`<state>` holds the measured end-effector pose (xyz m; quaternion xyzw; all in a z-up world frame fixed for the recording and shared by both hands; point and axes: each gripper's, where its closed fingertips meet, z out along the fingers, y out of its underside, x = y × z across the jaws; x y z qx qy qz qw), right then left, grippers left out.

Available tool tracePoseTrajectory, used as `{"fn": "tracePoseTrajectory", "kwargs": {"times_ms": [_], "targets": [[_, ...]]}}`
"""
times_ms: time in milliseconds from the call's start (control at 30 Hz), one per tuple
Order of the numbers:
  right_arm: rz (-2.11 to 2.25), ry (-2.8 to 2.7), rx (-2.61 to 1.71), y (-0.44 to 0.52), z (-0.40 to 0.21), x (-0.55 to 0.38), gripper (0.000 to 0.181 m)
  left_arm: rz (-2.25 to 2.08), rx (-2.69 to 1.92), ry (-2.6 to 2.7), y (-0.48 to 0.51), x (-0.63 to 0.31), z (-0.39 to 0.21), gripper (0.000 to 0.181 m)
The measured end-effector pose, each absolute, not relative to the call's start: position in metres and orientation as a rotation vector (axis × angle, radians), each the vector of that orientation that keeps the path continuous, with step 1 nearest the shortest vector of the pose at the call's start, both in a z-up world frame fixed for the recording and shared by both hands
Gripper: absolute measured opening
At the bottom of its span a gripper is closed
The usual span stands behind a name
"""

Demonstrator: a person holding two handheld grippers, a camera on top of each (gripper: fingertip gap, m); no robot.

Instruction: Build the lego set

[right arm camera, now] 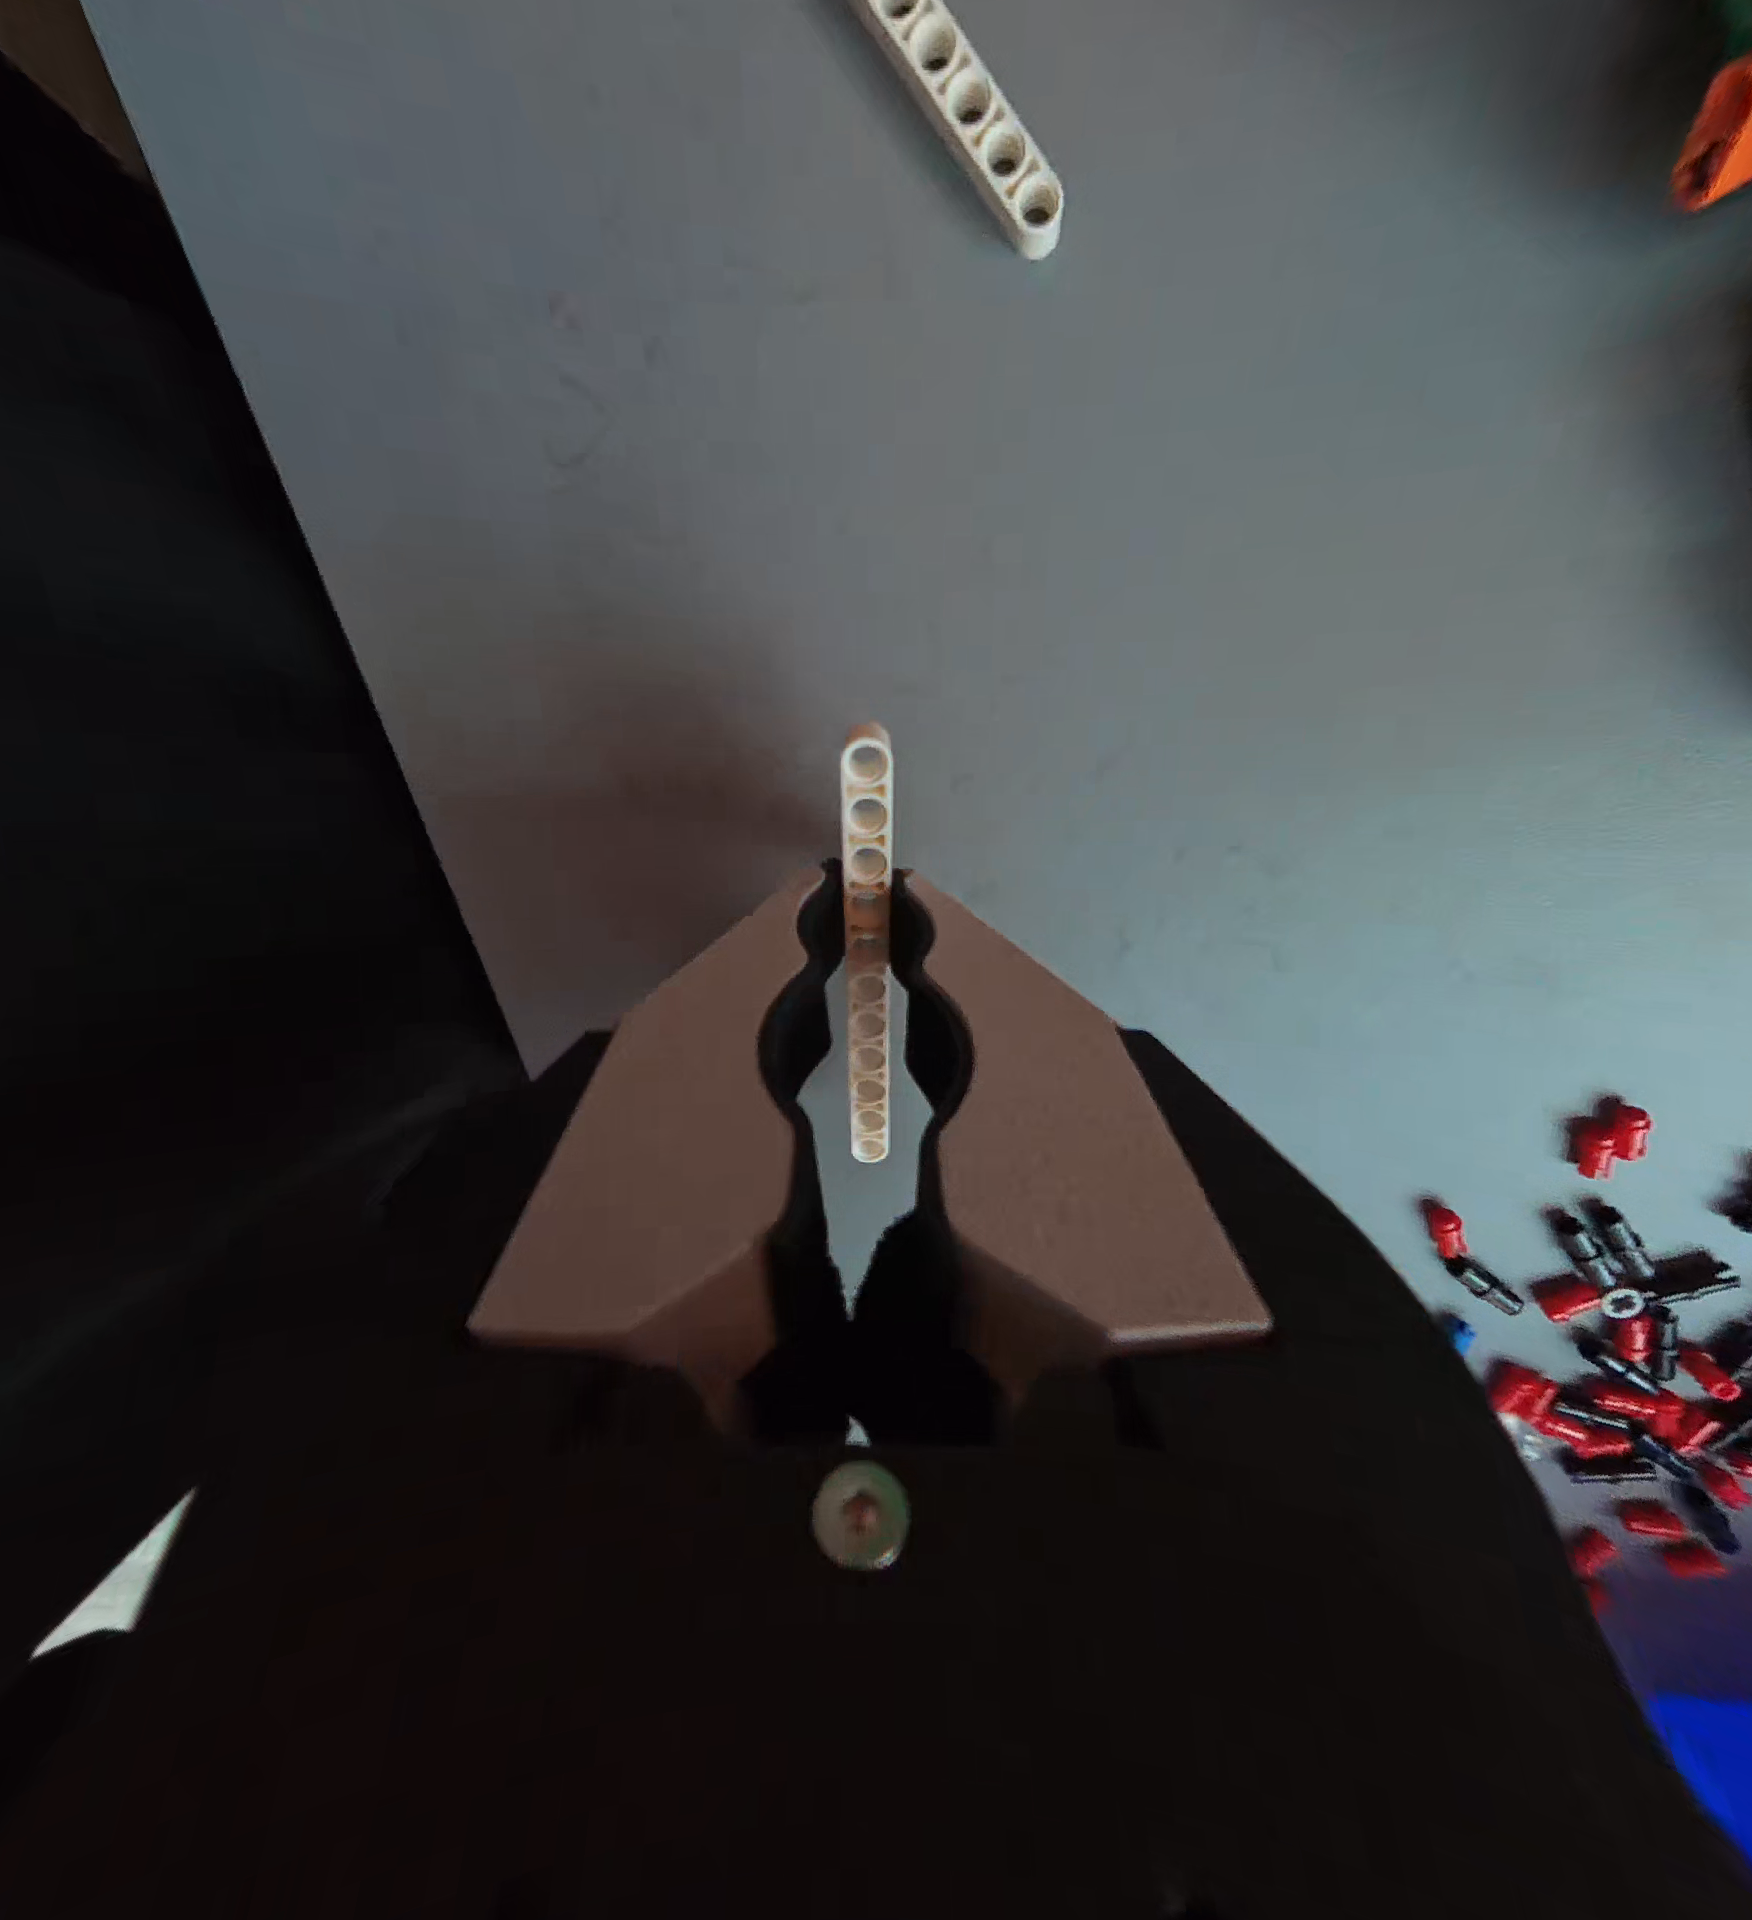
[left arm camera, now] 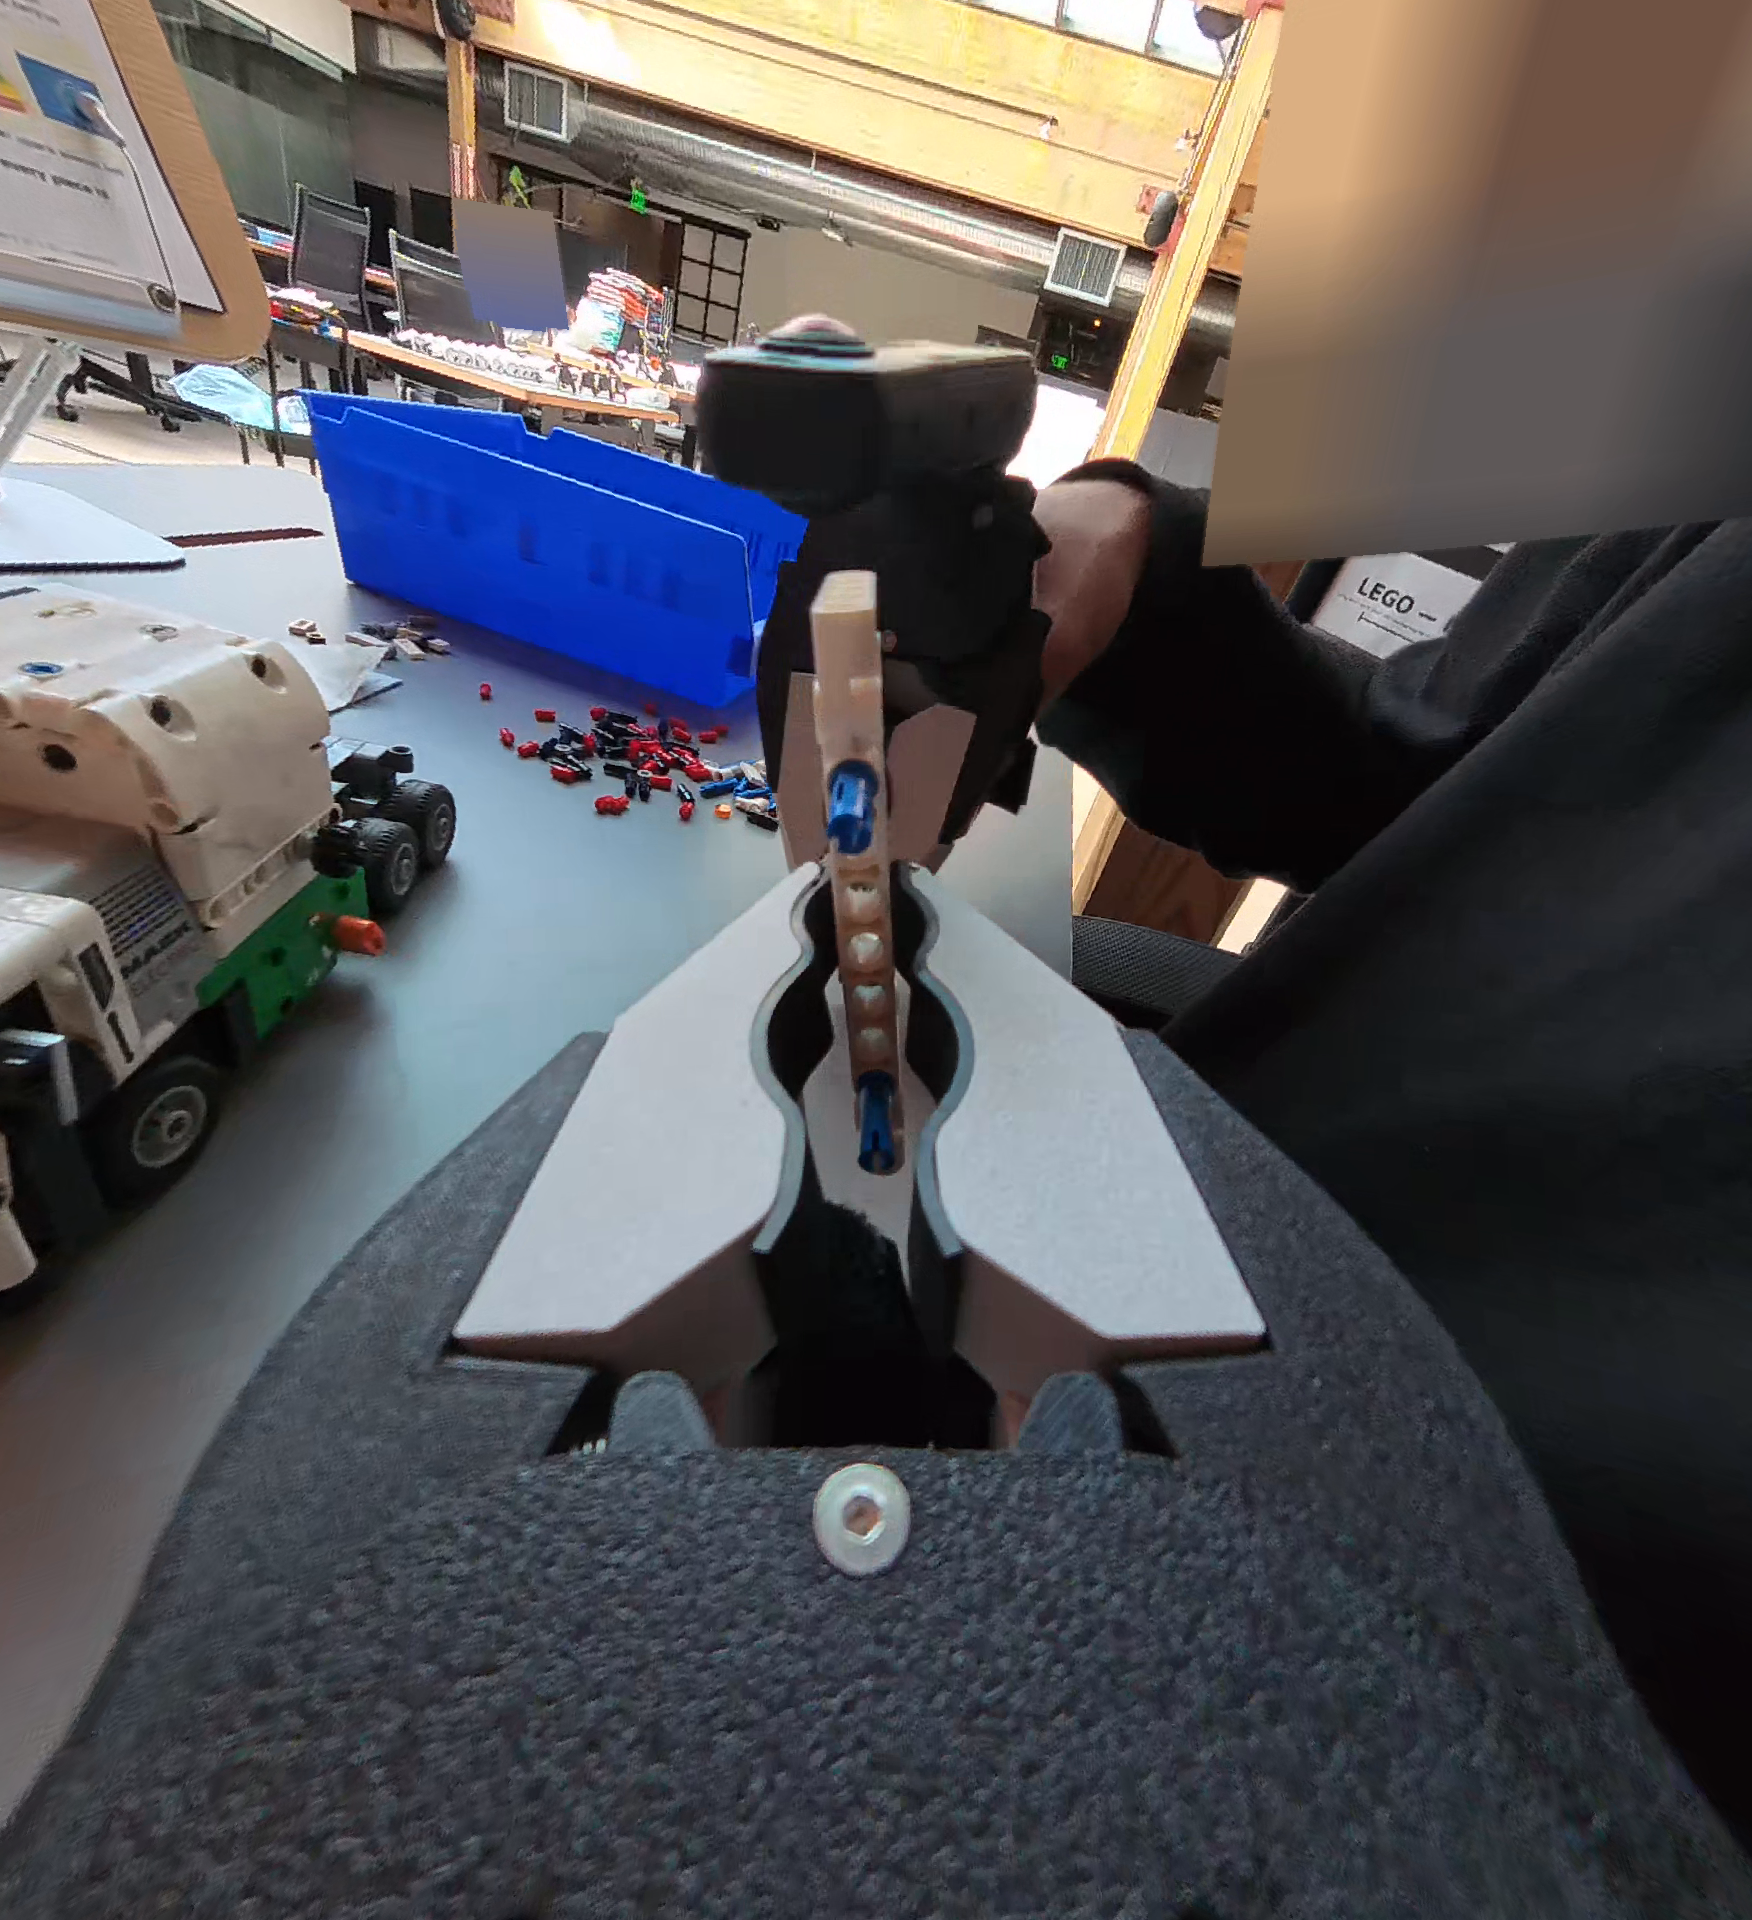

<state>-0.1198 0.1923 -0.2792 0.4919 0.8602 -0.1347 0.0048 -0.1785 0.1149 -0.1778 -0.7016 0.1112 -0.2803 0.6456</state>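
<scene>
My left gripper (left arm camera: pixel 856 883) clenches one beam (left arm camera: pixel 864 914) bearing two blue pins (left arm camera: pixel 851 805); my right gripper (right arm camera: pixel 867 883) clenches another beam (right arm camera: pixel 867 831). A third beam (right arm camera: pixel 976 114) lies on the grey desk (right arm camera: pixel 1163 520), in an open workshop.

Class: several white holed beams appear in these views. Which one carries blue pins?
The white beam clamped in the left gripper: two blue pins sit in it. The right gripper's beam and the table's beam have none.

Glossy plastic beam (left arm camera: pixel 856 831); matt table (left arm camera: pixel 560 935)
</scene>
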Motion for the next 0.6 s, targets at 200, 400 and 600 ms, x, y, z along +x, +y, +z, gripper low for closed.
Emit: {"fn": "tracePoseTrajectory", "kwargs": {"times_ms": [200, 400, 600], "targets": [[-0.343, 2.744, 1.459, 0.1966, -0.281, -0.1203, 0.006, -0.629, -1.612, 0.295, 0.1138, -0.1716, -0.181, 0.006], [-0.31, 2.733, 1.411, 0.1956, -0.2871, -0.1166, 0.006, -0.641, -1.612, 0.299, 0.1134, -0.1708, -0.1811, 0.006], [-0.282, 2.771, 1.349, 0.1967, -0.287, -0.1138, 0.009, -0.657, -1.596, 0.285, 0.1125, -0.1729, -0.1789, 0.006]]}}
